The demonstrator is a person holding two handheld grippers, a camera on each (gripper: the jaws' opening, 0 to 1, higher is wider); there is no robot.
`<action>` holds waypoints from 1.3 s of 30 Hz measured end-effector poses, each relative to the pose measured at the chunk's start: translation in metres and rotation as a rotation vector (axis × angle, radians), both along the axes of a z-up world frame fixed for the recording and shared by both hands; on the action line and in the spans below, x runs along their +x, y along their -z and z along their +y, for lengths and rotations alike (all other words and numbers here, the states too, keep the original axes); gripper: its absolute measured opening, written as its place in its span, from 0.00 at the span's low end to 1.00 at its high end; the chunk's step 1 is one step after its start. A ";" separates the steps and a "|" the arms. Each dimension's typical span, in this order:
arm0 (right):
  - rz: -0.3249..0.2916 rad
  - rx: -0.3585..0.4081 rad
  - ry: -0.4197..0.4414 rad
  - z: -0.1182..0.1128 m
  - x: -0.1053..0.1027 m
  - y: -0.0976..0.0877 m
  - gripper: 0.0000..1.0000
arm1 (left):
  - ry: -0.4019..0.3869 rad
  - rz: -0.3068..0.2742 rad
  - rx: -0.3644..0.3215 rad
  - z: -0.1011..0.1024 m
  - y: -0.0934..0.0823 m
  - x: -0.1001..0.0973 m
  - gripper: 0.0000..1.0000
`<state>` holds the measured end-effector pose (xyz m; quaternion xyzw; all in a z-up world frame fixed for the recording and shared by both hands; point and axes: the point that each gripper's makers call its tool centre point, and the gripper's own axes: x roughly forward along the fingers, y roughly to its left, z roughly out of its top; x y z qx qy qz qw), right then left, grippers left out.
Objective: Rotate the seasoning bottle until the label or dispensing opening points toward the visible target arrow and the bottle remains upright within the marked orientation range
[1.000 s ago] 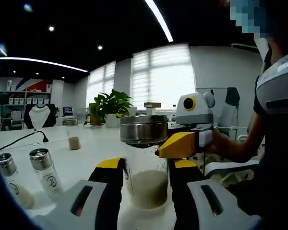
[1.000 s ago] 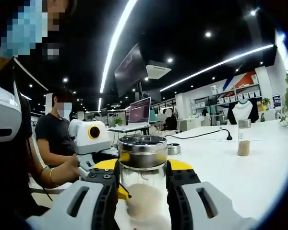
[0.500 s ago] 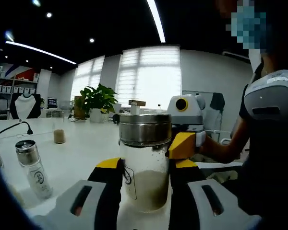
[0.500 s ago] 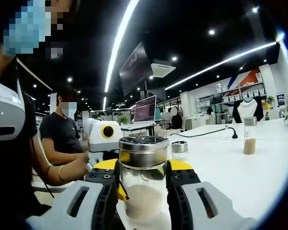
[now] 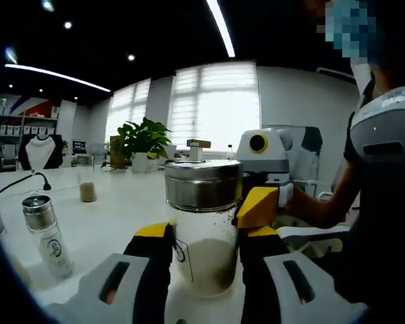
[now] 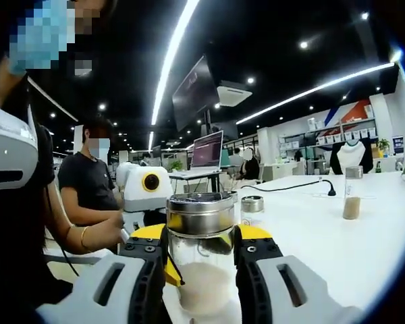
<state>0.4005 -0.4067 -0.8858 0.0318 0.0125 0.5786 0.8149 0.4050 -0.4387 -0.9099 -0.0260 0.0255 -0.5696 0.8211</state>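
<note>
I have the seasoning bottle (image 5: 202,229) upright on the white table (image 5: 101,226), clamped low on its glass by my left gripper (image 5: 204,260) and just under the steel cap (image 6: 200,212) by my right gripper (image 6: 201,270). Rotation looks mid-way at best: a printed label edge (image 5: 183,253) faces the left jaw. No target arrow is legible, so alignment remains unconfirmed.

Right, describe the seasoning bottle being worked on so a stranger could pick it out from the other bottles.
On the long white table, look between the yellow-tipped jaws of the left gripper and right gripper. The seasoning bottle stands upright there, clear glass with a wide steel lid and pale powder filling its lower part. The small shaker bottle to its left stands alone, ungripped.
</note>
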 end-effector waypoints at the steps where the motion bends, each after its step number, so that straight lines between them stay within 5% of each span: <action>1: 0.002 0.003 0.001 0.000 0.001 0.000 0.37 | -0.010 0.000 -0.012 0.000 0.000 0.001 0.41; 18: 0.028 -0.043 0.143 -0.003 0.023 0.008 0.37 | -0.230 -0.032 0.044 0.000 0.007 0.023 0.41; 29: 0.038 -0.035 0.216 -0.007 0.032 0.005 0.36 | -0.429 -0.128 0.093 0.008 0.002 0.039 0.41; 39: 0.060 -0.045 0.259 -0.010 0.036 0.007 0.36 | -0.520 -0.183 0.138 0.005 0.002 0.042 0.41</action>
